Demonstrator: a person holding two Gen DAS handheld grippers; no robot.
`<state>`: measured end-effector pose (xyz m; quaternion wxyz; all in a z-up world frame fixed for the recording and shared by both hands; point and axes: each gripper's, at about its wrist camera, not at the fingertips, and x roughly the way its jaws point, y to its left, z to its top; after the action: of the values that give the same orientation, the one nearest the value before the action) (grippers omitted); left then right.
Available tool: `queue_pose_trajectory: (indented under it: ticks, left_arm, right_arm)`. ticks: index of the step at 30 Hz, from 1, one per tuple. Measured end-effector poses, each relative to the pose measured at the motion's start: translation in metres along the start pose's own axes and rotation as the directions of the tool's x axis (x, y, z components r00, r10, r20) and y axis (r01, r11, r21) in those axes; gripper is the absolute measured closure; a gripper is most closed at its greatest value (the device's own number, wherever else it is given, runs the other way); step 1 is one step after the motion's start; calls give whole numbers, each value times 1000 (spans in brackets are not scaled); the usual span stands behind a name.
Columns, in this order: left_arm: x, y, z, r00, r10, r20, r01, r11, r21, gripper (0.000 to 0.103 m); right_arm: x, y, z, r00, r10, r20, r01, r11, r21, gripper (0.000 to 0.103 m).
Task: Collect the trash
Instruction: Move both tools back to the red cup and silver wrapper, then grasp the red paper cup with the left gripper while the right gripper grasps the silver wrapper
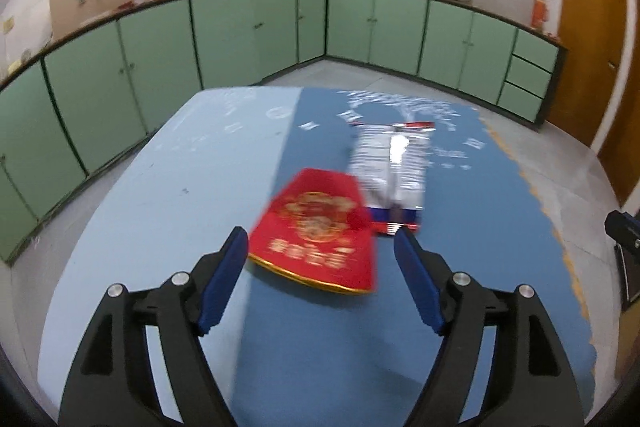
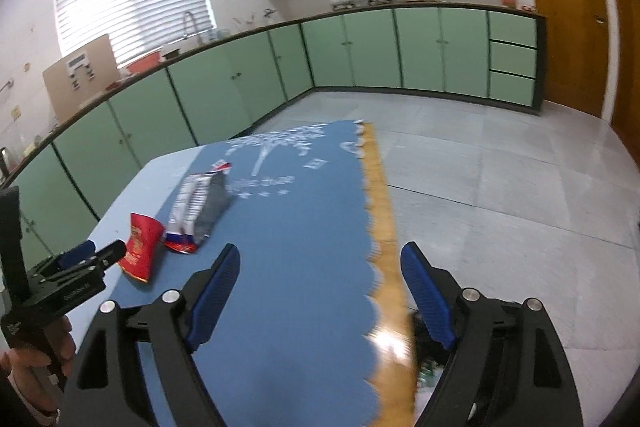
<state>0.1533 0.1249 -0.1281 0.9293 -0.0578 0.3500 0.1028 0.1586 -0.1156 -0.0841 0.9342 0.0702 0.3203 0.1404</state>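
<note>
2 trash items on counter [image 1: 160,187]: 1 red packet [image 1: 320,231], 1 silver wrapper [image 1: 390,167]. left tool [image 1: 320,247] spread wide, empty. right tool [image 2: 320,267] likewise.

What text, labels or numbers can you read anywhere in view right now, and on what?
Nothing reads clearly.
Red packet: gold characters and a round emblem, too blurred.
Silver wrapper: rows of fine print, too small.
Blue tablecloth: white lettering by a tree design, too blurred.
Left gripper: small white marking on its body, too small.
Cardboard box: label, unreadable.
</note>
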Motion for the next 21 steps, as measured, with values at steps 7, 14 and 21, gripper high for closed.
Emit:
queue_pose_trajectory:
  ticks: [7, 14, 21]
  left_arm:
    - [27, 7, 15, 998, -51, -32, 51, 999, 8, 23]
    - [56, 2, 18, 997, -50, -66, 50, 999, -1, 22]
    - [77, 3, 12, 991, -45, -129, 46, 999, 4, 22]
  right_arm:
    - [29, 29, 5, 999, 24, -23, -25, 999, -24, 22]
    - [47, 36, 13, 999, 16, -31, -17, 999, -30, 22]
    - [59, 43, 18, 999, 26, -32, -27, 999, -33, 22]
